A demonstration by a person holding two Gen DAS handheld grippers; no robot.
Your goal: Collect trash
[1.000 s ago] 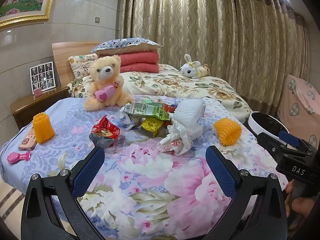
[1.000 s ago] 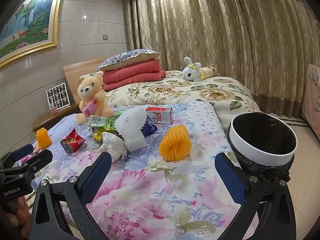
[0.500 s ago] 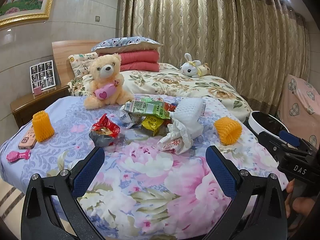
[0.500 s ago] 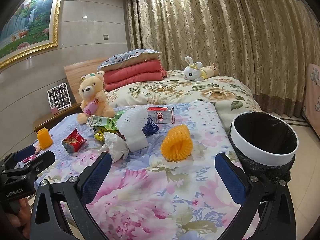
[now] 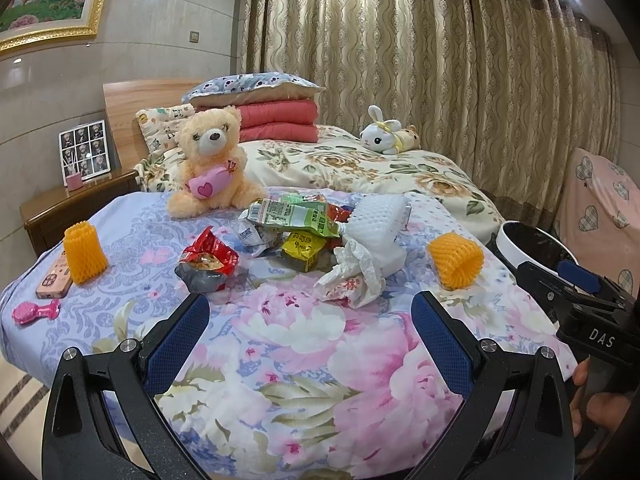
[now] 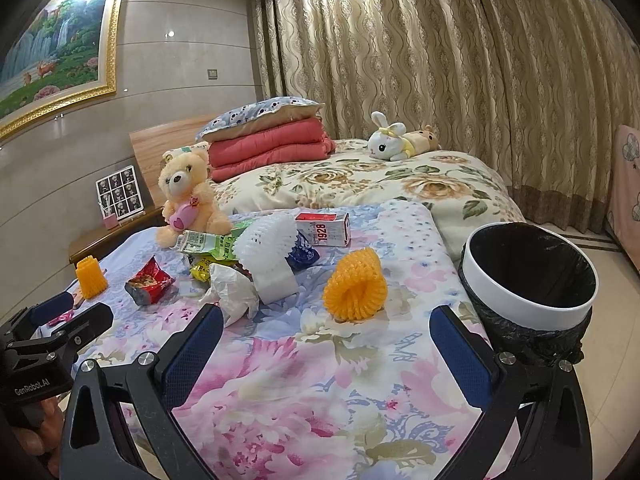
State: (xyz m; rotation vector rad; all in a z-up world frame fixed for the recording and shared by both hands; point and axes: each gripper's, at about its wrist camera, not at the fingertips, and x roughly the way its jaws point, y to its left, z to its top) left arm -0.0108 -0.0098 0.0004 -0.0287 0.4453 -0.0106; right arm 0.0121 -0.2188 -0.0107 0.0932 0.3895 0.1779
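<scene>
we see a floral bed (image 6: 280, 392) strewn with litter, a lined bin (image 6: 532, 308) beside its right edge. both claws, left claw (image 5: 306, 320) and right claw (image 6: 326, 332), hover gaping, empty. nothing collected yet; we judge the next move is closing on the orange foam net (image 6: 354, 288) nearest the right claw.

Bare quilt (image 5: 304, 344) lies open up to the trash pile (image 5: 320, 240).
</scene>
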